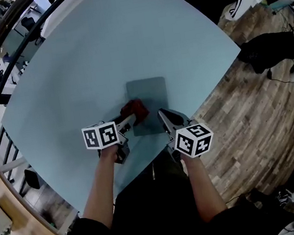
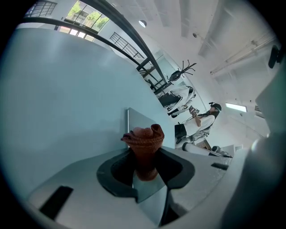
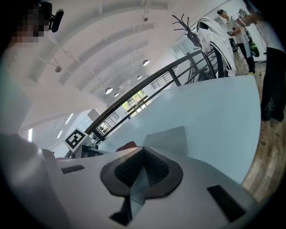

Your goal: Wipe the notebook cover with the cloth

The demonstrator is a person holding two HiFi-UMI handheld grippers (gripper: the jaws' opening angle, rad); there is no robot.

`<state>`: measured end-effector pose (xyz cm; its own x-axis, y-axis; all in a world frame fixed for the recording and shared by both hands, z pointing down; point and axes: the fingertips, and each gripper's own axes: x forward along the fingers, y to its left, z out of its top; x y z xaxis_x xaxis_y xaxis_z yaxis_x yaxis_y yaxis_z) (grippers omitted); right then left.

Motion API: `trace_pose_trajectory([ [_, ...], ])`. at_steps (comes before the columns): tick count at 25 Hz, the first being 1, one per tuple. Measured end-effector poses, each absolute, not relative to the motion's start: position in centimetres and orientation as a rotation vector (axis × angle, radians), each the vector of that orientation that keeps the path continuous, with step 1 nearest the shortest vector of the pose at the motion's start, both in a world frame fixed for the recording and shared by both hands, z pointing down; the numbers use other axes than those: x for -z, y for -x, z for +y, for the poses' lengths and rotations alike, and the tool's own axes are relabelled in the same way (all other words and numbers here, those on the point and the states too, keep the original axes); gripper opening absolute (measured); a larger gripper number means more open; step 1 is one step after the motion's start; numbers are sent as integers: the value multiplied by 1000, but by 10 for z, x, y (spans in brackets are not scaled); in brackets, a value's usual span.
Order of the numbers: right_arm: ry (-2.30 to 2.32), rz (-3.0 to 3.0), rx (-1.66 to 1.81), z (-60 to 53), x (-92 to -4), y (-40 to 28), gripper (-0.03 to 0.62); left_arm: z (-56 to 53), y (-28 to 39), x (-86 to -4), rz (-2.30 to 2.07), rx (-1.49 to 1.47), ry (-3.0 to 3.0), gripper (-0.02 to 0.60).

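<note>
Notebook (image 1: 149,105) lies flat on the pale blue table (image 1: 74,76), its long axis running straight away from the person. The left gripper (image 1: 131,121) has its 2 jaws pinched on the red cloth (image 1: 135,112), and that bunched cloth sits at the notebook's near-left part, seemingly resting on the cover. In the left gripper view the cloth (image 2: 144,150) stands up between the pads, with the notebook (image 2: 139,124) just beyond it. The right gripper (image 1: 162,115) is at the notebook's near-right edge, its jaws pressed together on nothing. From the cloth, nearly all the bare cover lies ahead and to the right, so the wiping stroke probably runs along the notebook's length, led by the left gripper.
</note>
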<state>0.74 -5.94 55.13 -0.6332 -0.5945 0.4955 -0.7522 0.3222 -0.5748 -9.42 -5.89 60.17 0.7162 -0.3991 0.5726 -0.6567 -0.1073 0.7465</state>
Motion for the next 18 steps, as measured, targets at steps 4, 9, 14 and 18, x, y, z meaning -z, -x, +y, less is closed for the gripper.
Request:
trace_pose_trajectory([
  [4, -1188, -2400, -1182, -57, -552, 6, 6, -54, 107, -602, -871, -252, -1712, 127],
  [9, -1148, -2422, -1168, -56, -548, 19, 6, -47, 125, -601, -905, -241, -1692, 127],
  [14, -1146, -2431, -1164, -59, -541, 15, 6, -43, 135, -591, -931, -235, -1684, 127],
  [18, -1156, -2427, -1152, -60, -538, 2, 6, -40, 138, -579, -945, -202, -1680, 127],
])
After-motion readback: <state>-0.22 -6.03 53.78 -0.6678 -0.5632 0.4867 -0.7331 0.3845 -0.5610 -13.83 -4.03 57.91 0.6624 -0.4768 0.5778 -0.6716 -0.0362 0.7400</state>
